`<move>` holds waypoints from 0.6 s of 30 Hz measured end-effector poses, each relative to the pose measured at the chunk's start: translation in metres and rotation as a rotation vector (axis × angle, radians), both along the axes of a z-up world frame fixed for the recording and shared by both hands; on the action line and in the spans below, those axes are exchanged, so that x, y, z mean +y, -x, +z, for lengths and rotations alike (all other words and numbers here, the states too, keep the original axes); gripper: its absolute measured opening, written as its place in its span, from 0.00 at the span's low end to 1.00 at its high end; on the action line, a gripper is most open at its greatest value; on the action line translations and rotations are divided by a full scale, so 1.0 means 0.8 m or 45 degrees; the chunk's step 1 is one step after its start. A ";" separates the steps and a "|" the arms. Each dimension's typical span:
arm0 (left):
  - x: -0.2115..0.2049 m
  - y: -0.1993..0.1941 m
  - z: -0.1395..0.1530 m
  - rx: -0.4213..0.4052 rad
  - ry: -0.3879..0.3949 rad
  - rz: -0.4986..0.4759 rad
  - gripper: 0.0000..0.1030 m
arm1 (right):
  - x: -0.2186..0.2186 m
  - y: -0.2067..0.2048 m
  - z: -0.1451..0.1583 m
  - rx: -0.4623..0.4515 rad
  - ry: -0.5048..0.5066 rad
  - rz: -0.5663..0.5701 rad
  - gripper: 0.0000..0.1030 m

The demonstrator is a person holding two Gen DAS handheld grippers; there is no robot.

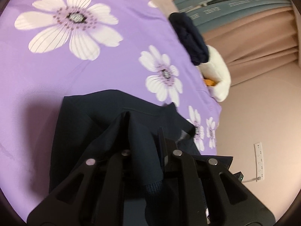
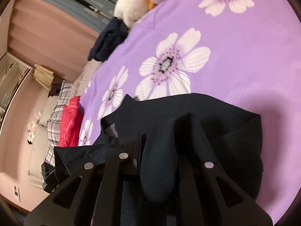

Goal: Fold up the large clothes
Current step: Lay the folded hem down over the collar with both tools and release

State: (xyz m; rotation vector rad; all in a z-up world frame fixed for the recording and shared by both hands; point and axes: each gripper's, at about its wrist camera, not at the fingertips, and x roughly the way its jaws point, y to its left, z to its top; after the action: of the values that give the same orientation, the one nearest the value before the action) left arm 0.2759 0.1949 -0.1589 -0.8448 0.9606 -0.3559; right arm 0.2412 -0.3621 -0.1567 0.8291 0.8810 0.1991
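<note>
Both pairs of jaws closed on a dark navy garment (image 1: pixel 105 116), cloth bunched and draped between and over the black fingers. Left gripper (image 1: pixel 144 131) pinching a raised fold, fabric rising to a peak just ahead of the fingers and hanging down across the gripper's middle. Right gripper (image 2: pixel 161 131) pinching a like fold, a rounded drape of cloth falling between its fingers. Far part of the garment spread flat on the bed, on a purple bedsheet (image 1: pixel 47 79) printed with large white flowers; near part lifted off it at the two grips. At the far edge of the bed, a second dark garment (image 1: pixel 191 37) crumpled, just beside a white plush toy (image 1: pixel 216 71) with an orange patch. In the right wrist view, a red item (image 2: pixel 70 124) and a plaid cloth (image 2: pixel 56 113) at the left edge of the bed. Pinkish curtains (image 1: pixel 254 37) behind, a white power strip (image 1: pixel 259 160) on the wall at right in the left wrist view.
</note>
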 end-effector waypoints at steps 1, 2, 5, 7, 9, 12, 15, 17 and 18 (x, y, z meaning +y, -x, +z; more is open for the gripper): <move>0.000 -0.007 -0.006 0.027 -0.006 0.003 0.12 | -0.001 -0.004 -0.005 0.016 -0.007 -0.004 0.11; -0.001 -0.011 -0.010 0.045 -0.008 0.005 0.12 | -0.003 -0.007 -0.010 0.030 -0.017 -0.008 0.11; -0.002 -0.027 -0.022 0.125 -0.021 0.026 0.14 | -0.009 -0.017 -0.023 0.076 -0.063 -0.025 0.11; -0.008 -0.038 -0.028 0.175 -0.074 0.027 0.14 | -0.014 -0.023 -0.030 0.118 -0.111 -0.039 0.11; -0.012 -0.047 -0.032 0.206 -0.097 0.020 0.15 | -0.020 -0.030 -0.037 0.167 -0.189 -0.062 0.18; -0.012 -0.061 -0.036 0.234 -0.015 0.035 0.50 | -0.031 -0.037 -0.042 0.224 -0.331 -0.113 0.29; -0.005 -0.070 -0.028 0.202 0.048 0.094 0.64 | -0.042 -0.042 -0.041 0.212 -0.483 -0.178 0.51; -0.002 -0.076 -0.023 0.181 0.055 0.118 0.66 | -0.053 -0.045 -0.036 0.167 -0.546 -0.228 0.57; -0.003 -0.079 -0.021 0.175 0.049 0.130 0.66 | -0.057 -0.047 -0.032 0.149 -0.561 -0.251 0.59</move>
State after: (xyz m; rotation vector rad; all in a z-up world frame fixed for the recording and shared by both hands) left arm 0.3394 0.1929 -0.1757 -0.9590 1.0361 -0.2312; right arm 0.2787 -0.4077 -0.1826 1.3431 0.8709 0.1754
